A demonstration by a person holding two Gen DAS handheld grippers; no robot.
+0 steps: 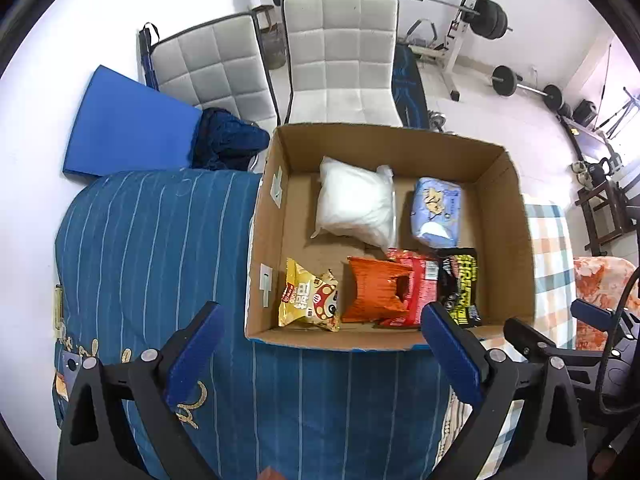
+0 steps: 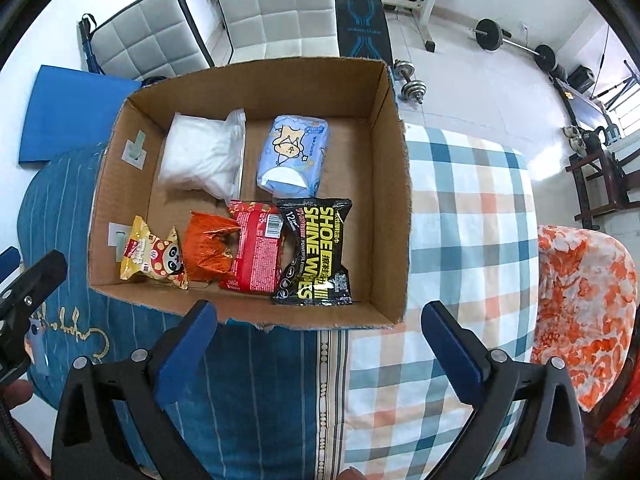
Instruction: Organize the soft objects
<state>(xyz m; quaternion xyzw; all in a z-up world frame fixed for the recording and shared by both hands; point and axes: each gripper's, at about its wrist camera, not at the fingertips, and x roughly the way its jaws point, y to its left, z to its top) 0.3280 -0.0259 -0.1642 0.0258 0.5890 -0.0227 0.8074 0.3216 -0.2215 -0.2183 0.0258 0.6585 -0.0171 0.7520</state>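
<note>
- Soft packs lie inside the box (image 2: 394, 200) on the bed: white bag (image 2: 202, 156), wipes (image 2: 316, 254), blue tissues (image 2: 292, 154), red pack (image 2: 256, 254), orange pack (image 2: 210, 250), yellow snack (image 2: 154, 258).
- Nothing soft shows outside; sorting looks nearly finished.
- Left gripper (image 1: 320, 354) and right gripper (image 2: 320, 354): jaws wide, empty.

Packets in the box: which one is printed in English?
The black packet at the front right, lettered SHOE SHINE WIPES in yellow; the yellow, orange, red and blue ones show no such lettering.
</note>
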